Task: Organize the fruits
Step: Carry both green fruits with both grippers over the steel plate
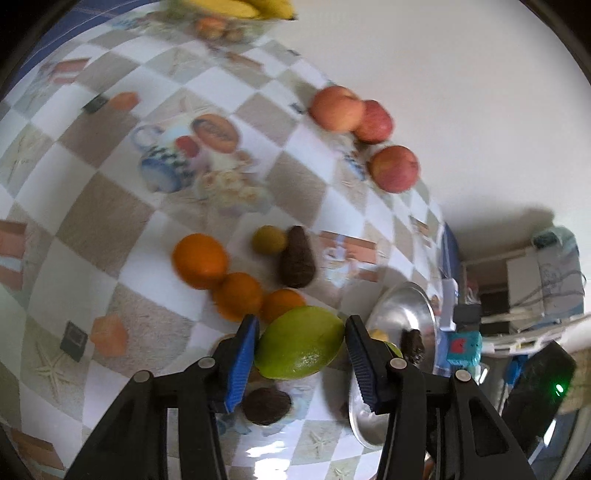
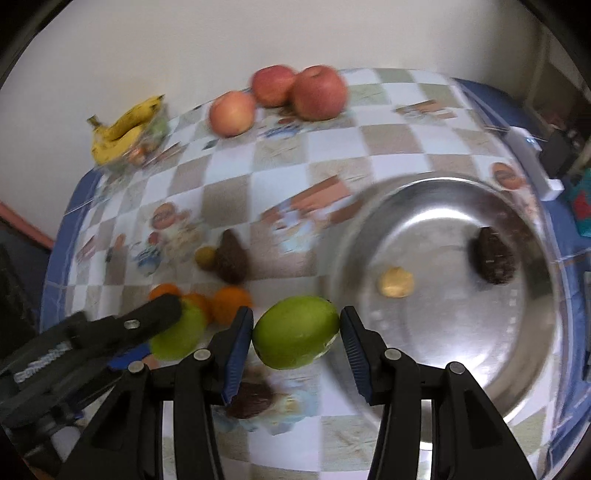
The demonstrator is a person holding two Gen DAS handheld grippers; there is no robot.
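Checkered table (image 2: 280,155) carrying scattered fruit. Left claw (image 1: 301,349) gripping green mango (image 1: 300,342) beside oranges (image 1: 221,280). Right claw (image 2: 297,334) clamping second green mango (image 2: 295,332) just beside steel tray (image 2: 443,398).

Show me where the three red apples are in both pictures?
Left wrist view: the three red apples sit upper right, at the table's far edge by the wall.
Right wrist view: the three red apples sit top centre, by the wall.
Shared landmark: the bananas, further along that far edge.
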